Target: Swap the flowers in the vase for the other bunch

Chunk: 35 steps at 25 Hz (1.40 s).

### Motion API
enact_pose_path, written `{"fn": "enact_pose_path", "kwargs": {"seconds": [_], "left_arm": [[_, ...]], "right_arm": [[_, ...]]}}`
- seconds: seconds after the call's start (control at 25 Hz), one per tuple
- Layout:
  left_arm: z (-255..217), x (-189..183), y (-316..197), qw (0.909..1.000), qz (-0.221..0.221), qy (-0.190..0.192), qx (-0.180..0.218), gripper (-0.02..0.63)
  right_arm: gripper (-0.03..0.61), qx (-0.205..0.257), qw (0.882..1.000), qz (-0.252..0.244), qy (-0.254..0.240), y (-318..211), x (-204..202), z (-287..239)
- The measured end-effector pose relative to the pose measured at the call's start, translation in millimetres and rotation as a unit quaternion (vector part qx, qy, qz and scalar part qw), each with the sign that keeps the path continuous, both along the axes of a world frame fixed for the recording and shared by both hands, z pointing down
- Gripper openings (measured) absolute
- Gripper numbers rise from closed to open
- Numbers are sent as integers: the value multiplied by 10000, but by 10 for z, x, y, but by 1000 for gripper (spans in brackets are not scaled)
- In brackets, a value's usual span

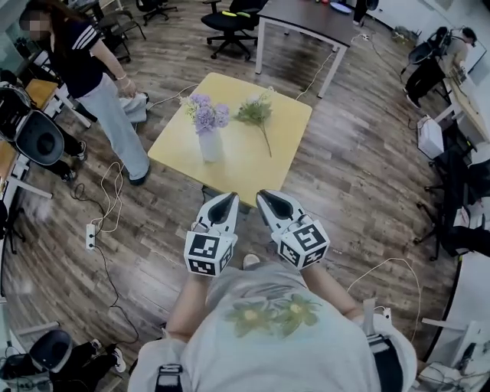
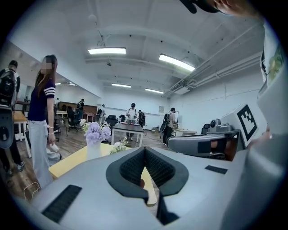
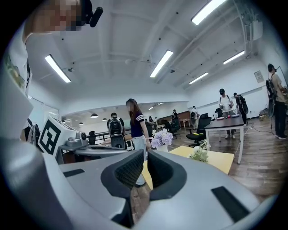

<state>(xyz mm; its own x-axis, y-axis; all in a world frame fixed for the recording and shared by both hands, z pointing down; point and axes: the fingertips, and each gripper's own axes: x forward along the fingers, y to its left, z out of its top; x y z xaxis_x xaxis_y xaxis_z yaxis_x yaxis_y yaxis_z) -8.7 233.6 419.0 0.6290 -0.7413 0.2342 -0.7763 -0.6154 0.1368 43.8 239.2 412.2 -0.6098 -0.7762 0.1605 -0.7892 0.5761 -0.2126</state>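
Note:
A white vase with purple flowers stands on the low yellow table. Beside it on the tabletop lies a second bunch, white-green flowers with a long stem. My left gripper and right gripper hover side by side over the floor just short of the table's near edge, both shut and empty. The left gripper view shows the vase and the lying bunch ahead past the jaws. In the right gripper view the purple flowers and the white-green bunch sit beyond its jaws.
A person stands at the table's left side. A power strip and cables lie on the wood floor at left. A dark desk and office chair stand behind the table. More chairs and equipment line both sides.

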Motion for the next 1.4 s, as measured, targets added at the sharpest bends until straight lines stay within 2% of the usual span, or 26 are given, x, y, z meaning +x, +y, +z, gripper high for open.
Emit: {"fn": "enact_pose_path", "kwargs": {"seconds": [0.28, 0.84, 1.08, 1.2, 1.4], "left_arm": [[159, 18, -227, 9992, -378, -13, -127, 18], [213, -125, -1211, 9985, -463, -153, -235, 18], [196, -405, -1609, 9979, -605, -102, -216, 18], [234, -515, -1763, 9976, -646, -81, -245, 18], [267, -729, -2008, 9973, -673, -62, -297, 18]], "right_arm": [[48, -13, 9990, -457, -26, -279, 47, 79], [52, -18, 9975, -698, -149, -1357, -201, -9], [193, 57, 9967, -811, 58, -1837, -469, -52], [225, 76, 9965, -817, 178, -2055, -586, -32], [241, 61, 9963, -804, 302, -2387, -790, -15]]}}
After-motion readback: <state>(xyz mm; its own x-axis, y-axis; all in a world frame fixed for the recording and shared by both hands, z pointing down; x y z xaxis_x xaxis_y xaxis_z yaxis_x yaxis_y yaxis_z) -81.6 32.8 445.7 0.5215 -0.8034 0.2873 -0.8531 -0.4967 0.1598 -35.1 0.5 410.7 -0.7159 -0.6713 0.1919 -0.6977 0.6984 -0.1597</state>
